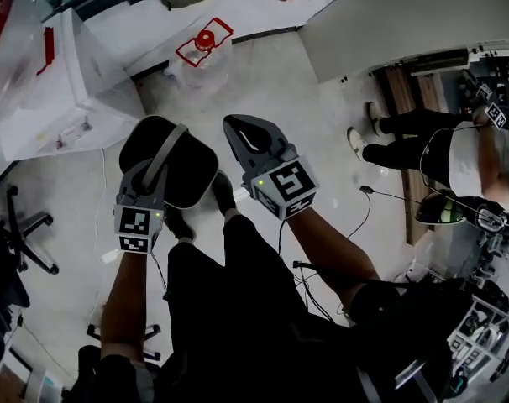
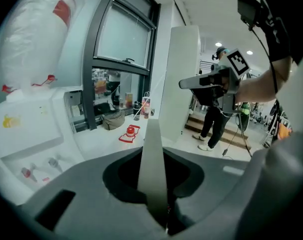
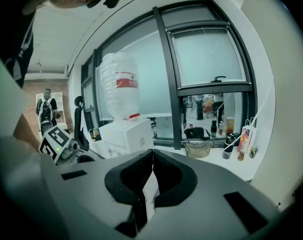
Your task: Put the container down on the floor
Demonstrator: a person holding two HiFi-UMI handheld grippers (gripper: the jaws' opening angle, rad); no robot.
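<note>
The container [image 1: 204, 44], clear plastic with a red cap and a red handle frame, stands on the pale floor by the white ledge, well ahead of both grippers. The left gripper view shows the container [image 2: 130, 133] beyond the jaws. My left gripper [image 1: 177, 131] hangs at waist height with its jaws apart. Only a pale strip shows in the gap of the left gripper [image 2: 154, 136], and nothing is held. My right gripper [image 1: 238, 124] is beside it, shut and empty. The closed jaws of the right gripper [image 3: 152, 154] meet on a thin line.
A white water dispenser [image 1: 70, 82] with a big bottle stands at the left and an office chair [image 1: 19, 233] is nearer. Another person [image 1: 422, 145] stands at the right by wooden steps. A cable [image 1: 364, 217] lies on the floor. Bags and bottles [image 3: 198, 148] sit on the window ledge.
</note>
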